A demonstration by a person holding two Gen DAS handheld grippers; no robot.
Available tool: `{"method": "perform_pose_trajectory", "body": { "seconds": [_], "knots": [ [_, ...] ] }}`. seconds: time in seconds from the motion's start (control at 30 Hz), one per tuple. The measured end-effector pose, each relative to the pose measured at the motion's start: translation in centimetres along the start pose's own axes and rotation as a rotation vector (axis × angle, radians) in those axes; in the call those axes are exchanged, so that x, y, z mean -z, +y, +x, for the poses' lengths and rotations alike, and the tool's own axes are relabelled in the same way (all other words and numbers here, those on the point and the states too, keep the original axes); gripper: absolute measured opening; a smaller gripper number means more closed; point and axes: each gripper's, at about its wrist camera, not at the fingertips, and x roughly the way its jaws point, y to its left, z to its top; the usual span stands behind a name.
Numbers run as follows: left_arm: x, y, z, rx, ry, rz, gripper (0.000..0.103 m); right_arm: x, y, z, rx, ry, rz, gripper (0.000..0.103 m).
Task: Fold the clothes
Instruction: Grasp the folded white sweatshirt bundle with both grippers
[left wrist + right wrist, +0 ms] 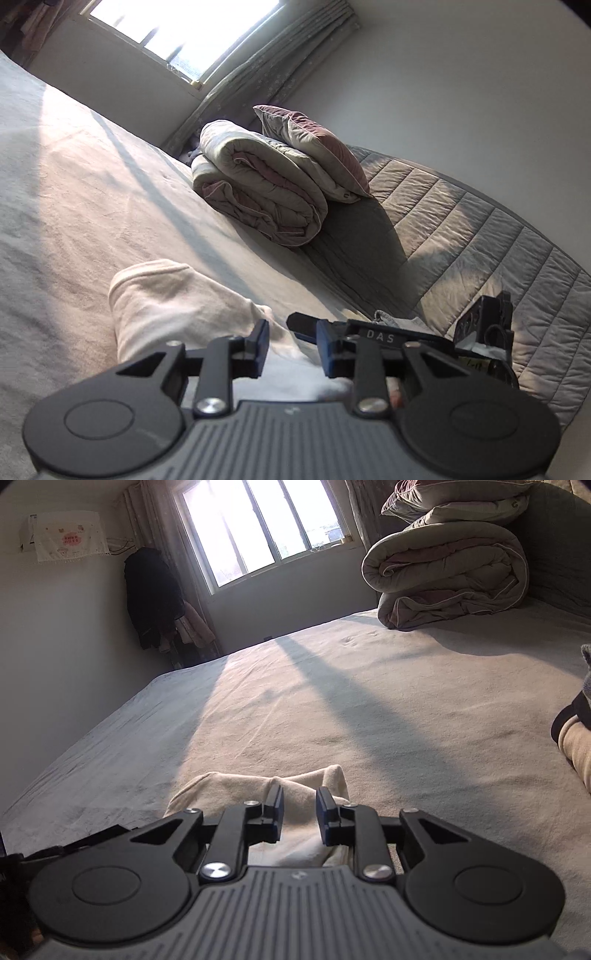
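- The left tongs [291, 345] stand with a gap between their blue-faced pads [263, 343]; the pale cream garment [177, 306] lies in that gap and under it, and the pads do not seem to press on it, so they read as released
- The right tongs [300, 814] stand narrowly parted, with a ridge of the same cream cloth [291, 786] running up between them; whether the pads [277, 805] actually pinch the fabric cannot be told from this angle
- The garment is soft, matte knit, bunched into a rounded, partly folded lump with a thick rolled edge; it rests on the bed [332, 709] close in front of both tools
- The bed cover is a flat, slightly fuzzy beige sheet with faint creases, crossed by a long diagonal shadow and a band of sunlight
- At the far end sits a puffy rolled quilt [447, 572], grey-green outside and dusty pink inside, with a piped pillow [314, 144] leaning on top
- A quilted, channel-stitched headboard [480, 236] rises behind them
- The window [255, 528] is blown out by glare; the dark clothes [151, 594] hanging in the corner are hard to make out
- In the left wrist view the other black tool [484, 328] is cut off behind the near finger; the lower part of the garment is hidden under both tool bodies
- Both tools point low across the bed, the left one rolled, tilting its view
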Motion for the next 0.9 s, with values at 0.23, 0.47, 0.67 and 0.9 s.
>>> {"method": "perform_pose_trajectory", "body": {
  "seconds": [0.23,0.47,0.67,0.9],
  "knots": [
    [-0.1,1.4,1.1,-0.164,0.021,-0.025,0.032,0.3,1.6,0.1,-0.058,0.005,-0.125,0.033],
    [-0.6,2.3,0.3,-0.276,-0.034,-0.056,0.044,1.4,1.9,2.4,0.019,0.109,-0.197,0.038],
    [-1.6,4.2,-0.1,-0.278,0.016,-0.212,0.055,0.3,0.4,1.0,0.002,0.059,-0.078,0.055],
    [-1.1,5.0,0.5,-0.277,0.113,-0.291,0.058,-0.1,-2.8,0.8,-0.034,0.125,0.13,0.065]
  ]
}}
